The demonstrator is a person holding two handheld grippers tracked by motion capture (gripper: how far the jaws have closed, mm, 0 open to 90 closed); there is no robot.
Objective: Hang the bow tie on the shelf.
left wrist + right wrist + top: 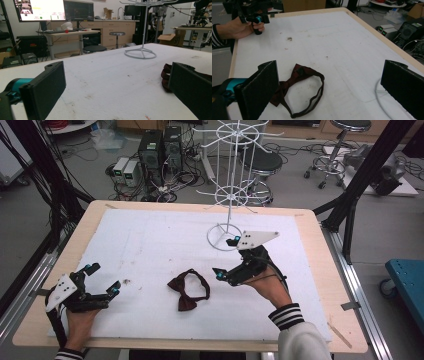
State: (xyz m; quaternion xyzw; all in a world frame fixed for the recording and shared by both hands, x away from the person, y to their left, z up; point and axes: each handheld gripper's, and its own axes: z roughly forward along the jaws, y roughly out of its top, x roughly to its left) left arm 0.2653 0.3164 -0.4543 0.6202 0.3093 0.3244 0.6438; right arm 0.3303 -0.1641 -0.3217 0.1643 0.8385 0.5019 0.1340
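Observation:
A dark red bow tie (187, 292) with its neck strap looped lies flat on the white mat (150, 245), in the front middle. My right gripper (225, 257) hovers just right of it, jaws wide open and holding nothing. In the right gripper view the bow tie (299, 85) lies below and between the open jaws, nearer the left one. My left gripper (104, 278) rests low at the front left of the mat, open with nothing in it. The left gripper view has an edge of the bow tie (165, 73) peeking from behind the right jaw.
A white wire display stand (230, 195) rises from a ring base (223, 237) at the back middle of the mat, just behind my right gripper. The wooden table edge (320, 250) frames the mat. Stools, computers and cables sit on the floor beyond.

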